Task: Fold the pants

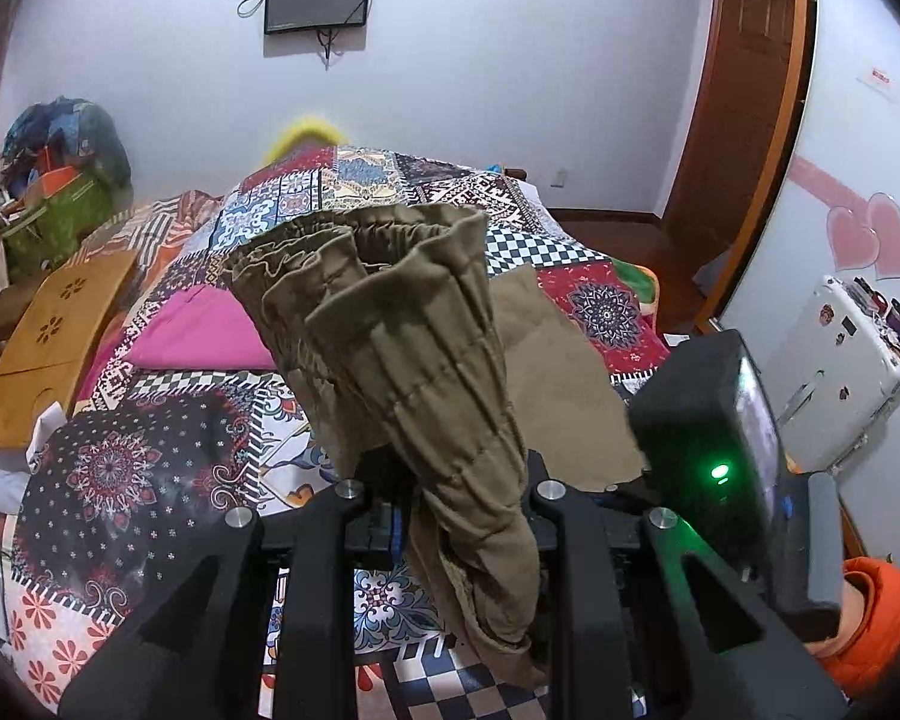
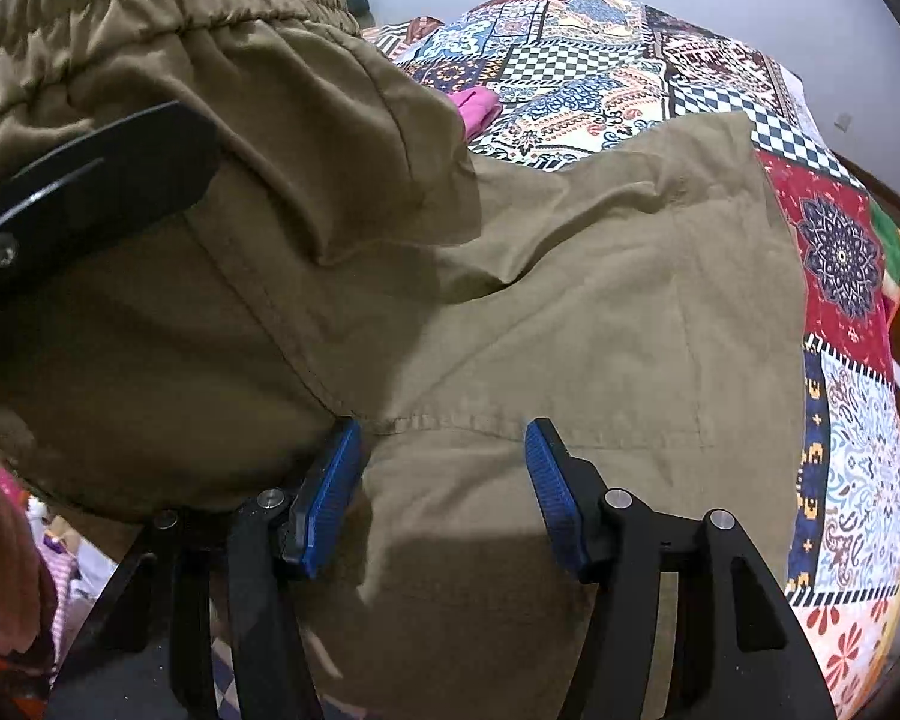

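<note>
The olive-brown pants are bunched at the elastic waistband and held up above the bed in the left wrist view. My left gripper is shut on the gathered waistband fabric, which drapes down between its fingers. In the right wrist view the pants spread over the quilt, with the raised waistband at upper left. My right gripper is open, its blue pads spread just above the flat pant cloth, holding nothing. The left gripper's black body shows at the left, and the right gripper's body shows at the right of the left wrist view.
The bed carries a patchwork quilt with a pink cloth on it. A wooden lap tray lies at the left edge. A white case and a wooden door stand at the right.
</note>
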Demonstrator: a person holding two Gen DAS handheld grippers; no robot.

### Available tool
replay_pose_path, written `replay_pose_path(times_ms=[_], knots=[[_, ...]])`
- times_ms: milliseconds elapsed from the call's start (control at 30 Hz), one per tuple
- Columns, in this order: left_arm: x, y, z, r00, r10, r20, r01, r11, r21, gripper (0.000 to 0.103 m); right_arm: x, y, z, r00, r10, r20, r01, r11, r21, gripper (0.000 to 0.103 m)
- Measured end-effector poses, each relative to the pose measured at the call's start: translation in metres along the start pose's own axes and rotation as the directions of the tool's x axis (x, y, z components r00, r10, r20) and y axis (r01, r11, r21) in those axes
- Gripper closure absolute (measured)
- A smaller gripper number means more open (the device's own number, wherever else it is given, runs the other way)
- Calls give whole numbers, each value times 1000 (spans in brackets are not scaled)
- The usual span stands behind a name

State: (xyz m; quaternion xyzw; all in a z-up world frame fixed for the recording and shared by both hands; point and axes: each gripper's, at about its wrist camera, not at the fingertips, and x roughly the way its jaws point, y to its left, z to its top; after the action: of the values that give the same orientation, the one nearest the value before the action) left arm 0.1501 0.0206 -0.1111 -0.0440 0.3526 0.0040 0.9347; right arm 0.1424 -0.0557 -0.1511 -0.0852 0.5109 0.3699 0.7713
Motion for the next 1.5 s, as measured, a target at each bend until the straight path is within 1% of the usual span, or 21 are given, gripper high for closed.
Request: replay_pose_path(times_ms=[167, 267, 400, 467, 500, 567, 700, 800, 833, 967, 1067, 1133, 1200, 1233, 1333, 1500], knots=[[-2, -3, 1, 1000, -5, -8, 5, 1000, 15, 82, -27, -12, -4, 998, -42, 53, 42, 999, 8, 49], [-3, -9, 2, 1000, -4, -7, 4, 1000, 30, 82, -42, -30, -14, 995, -67, 72, 63, 997, 48, 49], [-3, -19, 7, 1000, -27, -3, 27, 998, 51, 82, -41, -51, -32, 994, -100, 39, 96, 991, 97, 49], [-2, -28, 10, 999, -43, -6, 43, 997, 63, 82, -32, -60, -37, 997, -82, 10, 80, 989, 124, 49], [0, -31, 12, 999, -47, -7, 47, 997, 66, 82, -27, -64, -39, 998, -57, 11, 55, 988, 147, 49], [4, -41, 15, 998, -57, -13, 57, 996, 72, 82, -22, -67, -38, 999, -40, 23, 36, 986, 165, 48], [11, -59, 21, 996, -87, -26, 89, 992, 87, 82, -21, -61, -38, 998, -49, 34, 43, 988, 148, 47], [16, -72, 24, 993, -112, -37, 115, 988, 107, 82, -31, -61, -40, 998, -56, 33, 51, 989, 139, 48], [18, -75, 25, 992, -119, -42, 123, 986, 111, 82, -37, -64, -42, 997, -67, 45, 60, 988, 144, 48], [26, -84, 28, 988, -144, -60, 150, 982, 111, 82, -68, -85, -55, 990, -99, 105, 76, 977, 198, 47], [30, -90, 31, 987, -148, -66, 155, 981, 115, 82, -76, -102, -67, 986, -132, 101, 105, 966, 234, 47], [34, -93, 32, 985, -156, -72, 163, 980, 110, 82, -68, -108, -71, 988, -140, 71, 119, 964, 239, 47], [38, -96, 35, 982, -168, -81, 176, 979, 100, 82, -51, -110, -78, 991, -132, 14, 125, 964, 233, 47], [41, -99, 37, 981, -176, -86, 184, 978, 97, 82, -41, -109, -82, 993, -120, 2, 116, 966, 231, 45], [48, -107, 41, 978, -184, -98, 194, 976, 103, 82, -39, -106, -80, 991, -131, 17, 124, 968, 218, 45], [64, -122, 47, 972, -202, -124, 216, 970, 114, 82, -41, -114, -80, 995, -92, 29, 82, 967, 241, 45]])
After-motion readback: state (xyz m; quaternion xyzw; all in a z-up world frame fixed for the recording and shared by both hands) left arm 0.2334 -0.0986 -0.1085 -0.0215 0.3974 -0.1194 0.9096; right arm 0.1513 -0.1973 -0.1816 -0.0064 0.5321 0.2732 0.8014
